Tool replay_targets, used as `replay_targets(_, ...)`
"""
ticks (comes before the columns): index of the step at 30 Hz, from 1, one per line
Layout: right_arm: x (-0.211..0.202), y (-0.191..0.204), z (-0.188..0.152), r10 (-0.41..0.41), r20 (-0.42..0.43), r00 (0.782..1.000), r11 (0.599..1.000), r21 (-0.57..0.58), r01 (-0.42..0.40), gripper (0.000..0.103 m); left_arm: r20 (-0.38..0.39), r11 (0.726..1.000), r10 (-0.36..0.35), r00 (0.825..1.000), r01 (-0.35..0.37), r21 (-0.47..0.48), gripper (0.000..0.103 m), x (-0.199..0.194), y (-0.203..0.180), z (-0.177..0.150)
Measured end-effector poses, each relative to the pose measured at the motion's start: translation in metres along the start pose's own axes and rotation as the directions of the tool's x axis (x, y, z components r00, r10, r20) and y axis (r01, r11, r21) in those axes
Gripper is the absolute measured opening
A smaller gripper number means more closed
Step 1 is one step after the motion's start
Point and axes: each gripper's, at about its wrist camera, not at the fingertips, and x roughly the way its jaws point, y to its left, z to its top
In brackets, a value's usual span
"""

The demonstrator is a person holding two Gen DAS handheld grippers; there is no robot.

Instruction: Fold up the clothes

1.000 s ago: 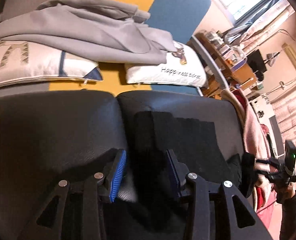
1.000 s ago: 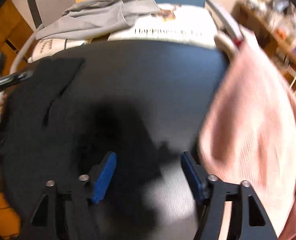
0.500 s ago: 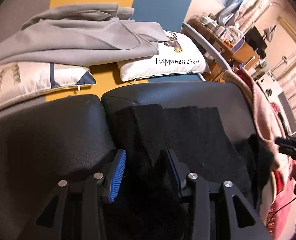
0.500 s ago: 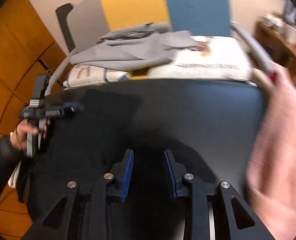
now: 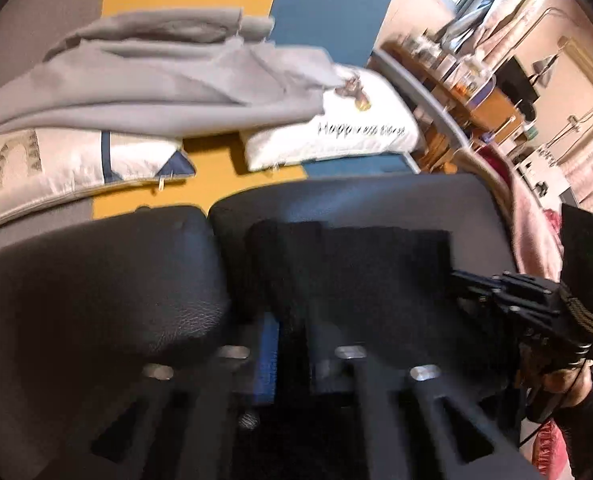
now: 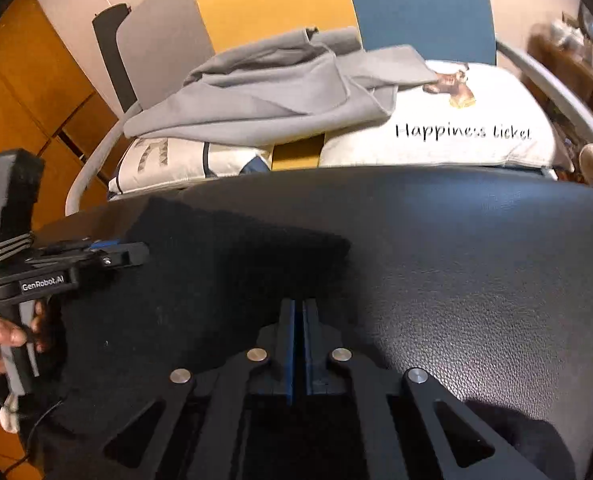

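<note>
The flat black knit garment (image 6: 224, 280) lies spread on the black leather seat cushion (image 6: 476, 272), its near edge running under both sets of jaws. The left gripper (image 5: 290, 344) is closing with cloth between its jaws, though blur hides the contact. The right gripper (image 6: 298, 344) is clenched, seemingly on that hem; soft, light and limp, it is best held at corners.

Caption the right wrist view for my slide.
Right gripper pinching black garment on black seat, grey garment behind.

Grainy glossy leather on the black cushion (image 6: 476, 280), fuzzy matt cloth for the black garment (image 6: 224, 280), soft grey fleece hoodie (image 6: 280, 96).
</note>
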Motion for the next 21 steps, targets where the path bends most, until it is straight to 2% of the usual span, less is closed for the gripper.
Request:
replay_targets(2,-0.002,0.008,0.005,0.004,0.030,1.000,1.000,-0.018,-0.003,0.004,0.076,1.000,-0.004,0.997,0.005,-0.006,0.009,-0.015,0.002,0.000)
replay_targets(5,-0.011,0.020,0.024,0.029,0.083,0.996,0.999,-0.044,-0.025,0.004,0.192,1.000,-0.012,0.981,0.016,-0.016,0.009,-0.040,0.006,0.001)
replay_targets(8,-0.016,0.029,0.050,0.026,0.128,0.991,0.998,-0.066,-0.018,0.004,0.238,1.000,0.015,0.971,-0.012,-0.017,0.009,-0.052,0.015,0.014)
replay_targets(12,-0.005,0.037,0.090,-0.017,0.171,0.985,0.997,-0.071,0.030,0.004,0.272,0.996,0.081,0.959,-0.065,-0.066,0.009,-0.053,0.029,0.035)
replay_targets(15,0.012,0.041,0.114,-0.083,0.172,0.982,0.992,-0.078,0.097,0.004,0.238,0.989,0.137,0.961,-0.117,-0.095,0.009,-0.037,0.039,0.050)
replay_targets(17,0.027,0.040,0.122,-0.120,0.145,0.982,0.989,-0.074,0.131,0.004,0.199,0.982,0.173,0.965,-0.155,-0.105,0.011,-0.021,0.044,0.056)
replay_targets(19,0.038,0.039,0.126,-0.140,0.124,0.982,0.986,-0.071,0.150,0.004,0.183,0.972,0.220,0.958,-0.200,-0.120,0.013,-0.014,0.048,0.057)
replay_targets(21,0.031,0.044,0.116,-0.114,0.137,0.984,0.987,-0.094,0.127,0.004,0.196,0.967,0.224,0.955,-0.193,-0.165,0.013,-0.022,0.059,0.053)
